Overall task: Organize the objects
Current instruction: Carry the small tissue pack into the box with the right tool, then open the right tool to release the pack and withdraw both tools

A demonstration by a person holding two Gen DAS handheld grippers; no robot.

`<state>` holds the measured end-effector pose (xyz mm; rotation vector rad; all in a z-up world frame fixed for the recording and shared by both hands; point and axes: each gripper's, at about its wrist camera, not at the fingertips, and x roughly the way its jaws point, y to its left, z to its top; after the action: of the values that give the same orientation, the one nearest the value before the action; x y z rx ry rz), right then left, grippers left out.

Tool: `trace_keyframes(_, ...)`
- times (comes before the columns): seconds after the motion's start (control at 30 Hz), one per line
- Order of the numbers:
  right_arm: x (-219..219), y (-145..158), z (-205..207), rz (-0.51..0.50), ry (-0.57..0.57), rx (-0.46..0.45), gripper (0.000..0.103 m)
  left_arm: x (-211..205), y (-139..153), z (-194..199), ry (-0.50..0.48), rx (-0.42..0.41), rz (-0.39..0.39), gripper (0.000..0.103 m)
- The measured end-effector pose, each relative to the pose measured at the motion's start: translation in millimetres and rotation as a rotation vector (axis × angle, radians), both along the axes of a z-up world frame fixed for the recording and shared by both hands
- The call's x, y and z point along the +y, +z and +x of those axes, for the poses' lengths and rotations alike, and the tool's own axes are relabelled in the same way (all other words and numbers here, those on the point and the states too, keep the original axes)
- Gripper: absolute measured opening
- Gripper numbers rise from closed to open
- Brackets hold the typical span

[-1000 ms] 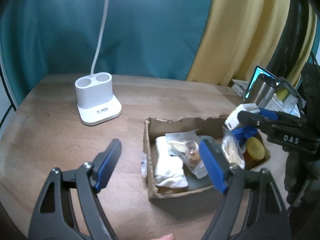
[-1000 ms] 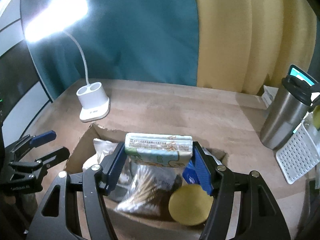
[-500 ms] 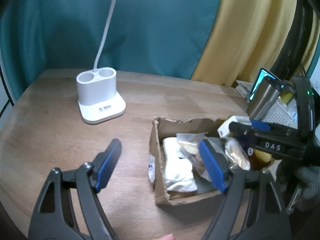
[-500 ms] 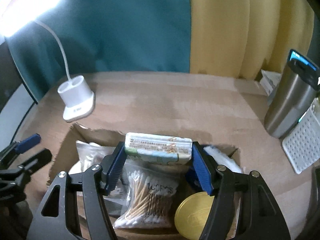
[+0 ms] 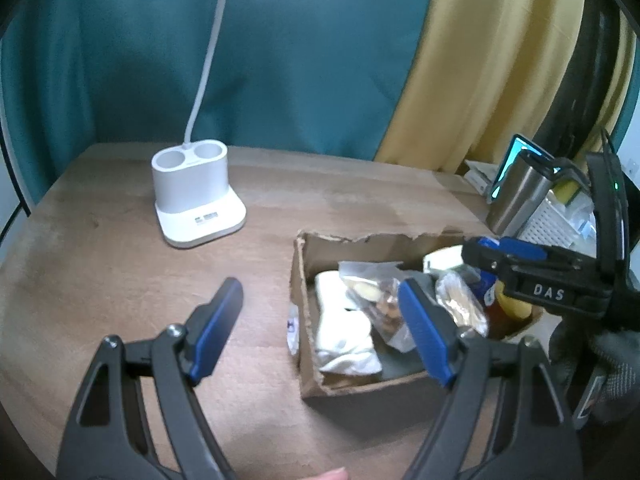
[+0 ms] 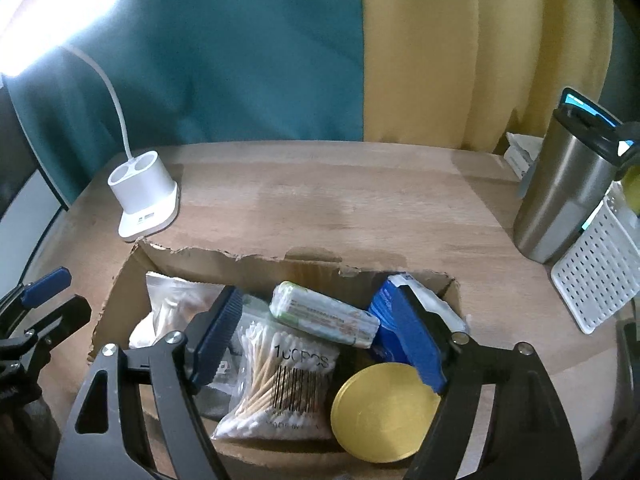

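Note:
A torn cardboard box (image 6: 248, 258) (image 5: 308, 252) sits on the wooden table. A white-green tissue pack (image 6: 324, 314) lies tilted in it on a bag of cotton swabs (image 6: 280, 384), beside a gold-lidded jar (image 6: 384, 412) and a blue box (image 6: 386, 320). My right gripper (image 6: 320, 340) is open over the box, its pads apart from the pack. My left gripper (image 5: 320, 324) is open and empty at the box's left wall. The right gripper also shows in the left wrist view (image 5: 480, 256).
A white desk lamp base (image 5: 196, 204) (image 6: 146, 196) stands at the back left. A steel tumbler (image 6: 568, 196) (image 5: 520, 196) and a white perforated basket (image 6: 600, 276) stand at the right. Teal and yellow curtains hang behind.
My right gripper has opened and let go of the tissue pack, which has dropped into the box. The left gripper has hardly moved.

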<state>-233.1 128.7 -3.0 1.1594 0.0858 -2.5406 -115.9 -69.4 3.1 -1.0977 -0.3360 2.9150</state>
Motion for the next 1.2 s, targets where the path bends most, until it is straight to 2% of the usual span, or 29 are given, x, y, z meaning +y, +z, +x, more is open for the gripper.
trace_keyframes(0.67,41.5,13.4,45.6,-0.034,-0.021,0.038,0.080,34.8,18.0,30.7,-0.021,0.015,-0.027,0.081)
trace_keyframes(1.2,70.4,18.9,89.9,-0.063,-0.031,0.067,0.080,68.2,17.4,64.1,-0.028,0.007,-0.070,0.081)
